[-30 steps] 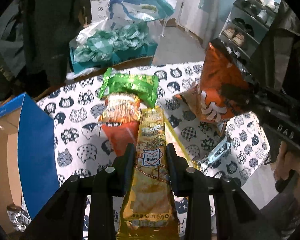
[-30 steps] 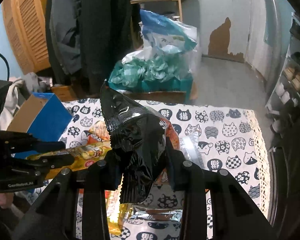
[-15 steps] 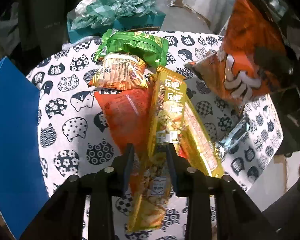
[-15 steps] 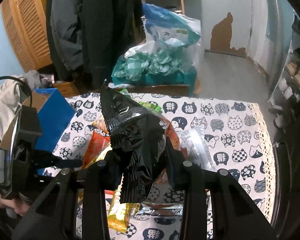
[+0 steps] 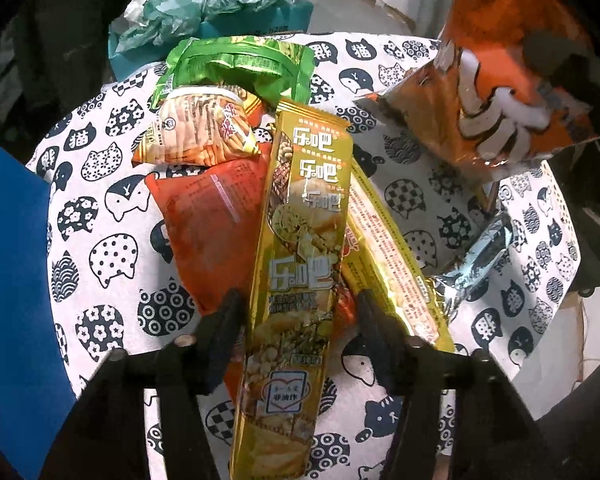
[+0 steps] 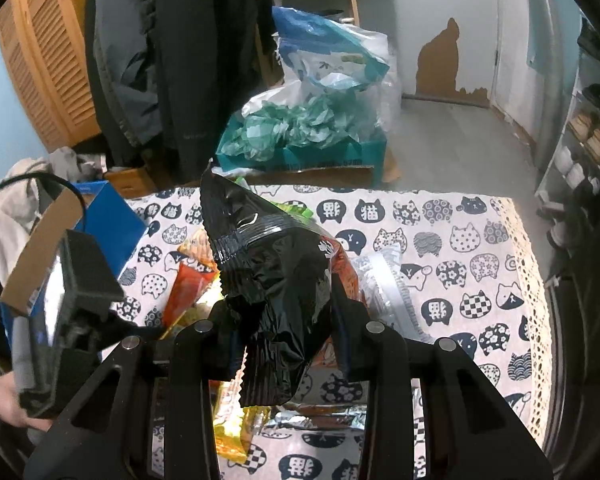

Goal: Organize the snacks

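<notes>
Since the earlier frame the left gripper (image 5: 296, 312) has come down toward the heap of snacks on the worktop (image 5: 100, 216), which is covered with a white cloth printed with cats. The long gold foil packet of crackers (image 5: 300, 248) that it was pinching now lies on top of the heap. The jaws are opening: both pads stand apart from the packet's sides, so the packet is between them but no longer pressed.

The packet's long axis runs straight along the line of the jaws, from the near edge of the worktop toward the far edge. Its far end rests against the green foil bag (image 5: 240, 64) and the small striped packet of sticks (image 5: 200, 128); a red-orange pouch (image 5: 216, 224) lies under its left side and a second gold packet (image 5: 392, 256) under its right.

The right gripper (image 6: 280, 316) is closed on a black and orange crinkled bag (image 6: 268, 276), held up above the middle of the worktop. In my judgement the left gripper is the nearer one, and it only needs to draw straight back along that axis
</notes>
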Tool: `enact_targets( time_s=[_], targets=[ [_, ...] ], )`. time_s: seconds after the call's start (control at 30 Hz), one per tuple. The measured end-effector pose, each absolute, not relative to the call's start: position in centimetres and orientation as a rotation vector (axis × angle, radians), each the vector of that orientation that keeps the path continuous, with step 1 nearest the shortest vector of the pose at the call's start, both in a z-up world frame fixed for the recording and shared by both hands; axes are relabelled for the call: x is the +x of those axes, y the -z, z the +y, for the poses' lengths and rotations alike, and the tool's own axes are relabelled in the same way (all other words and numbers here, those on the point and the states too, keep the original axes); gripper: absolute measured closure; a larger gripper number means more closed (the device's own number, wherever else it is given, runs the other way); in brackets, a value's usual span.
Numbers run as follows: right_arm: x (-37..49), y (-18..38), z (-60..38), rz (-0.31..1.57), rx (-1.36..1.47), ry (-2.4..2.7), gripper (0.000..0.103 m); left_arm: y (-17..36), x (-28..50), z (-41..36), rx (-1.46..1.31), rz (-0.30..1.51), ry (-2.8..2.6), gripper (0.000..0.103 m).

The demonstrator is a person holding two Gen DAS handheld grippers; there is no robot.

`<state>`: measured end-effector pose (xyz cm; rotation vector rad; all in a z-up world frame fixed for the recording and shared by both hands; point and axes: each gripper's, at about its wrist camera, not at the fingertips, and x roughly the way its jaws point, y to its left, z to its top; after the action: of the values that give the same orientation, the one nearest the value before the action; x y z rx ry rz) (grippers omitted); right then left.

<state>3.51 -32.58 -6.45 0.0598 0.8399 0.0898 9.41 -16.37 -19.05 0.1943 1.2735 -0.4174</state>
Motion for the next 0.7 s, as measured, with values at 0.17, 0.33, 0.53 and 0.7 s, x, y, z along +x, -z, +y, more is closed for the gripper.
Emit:
enact_targets(
  time_s=[0.17, 0.33, 0.53, 0.7],
  targets=[
    [3.5, 6.1, -32.5, 0.830, 0.062, -0.095, 0.069, 18.5, 9.2, -16.4, 0.216, 1.237, 0.431, 0.072],
    [3.5, 5.8, -32.1, 0.824, 0.058, -0.102, 0.069, 17.6, 8.7, -16.4, 0.237, 1.208, 0.427, 0.072],
    [3.4, 5.3, -31.6, 0.815, 0.049, -0.104, 0.069, 14.9, 8.1, -15.7, 0.221, 1.145, 0.413, 0.072],
    [3.4, 4.9, -31.0, 0.806, 0.040, -0.107, 0.069, 12.3, 8.0, -14.6, 0.185, 1.090, 0.403, 0.072]
  ],
)
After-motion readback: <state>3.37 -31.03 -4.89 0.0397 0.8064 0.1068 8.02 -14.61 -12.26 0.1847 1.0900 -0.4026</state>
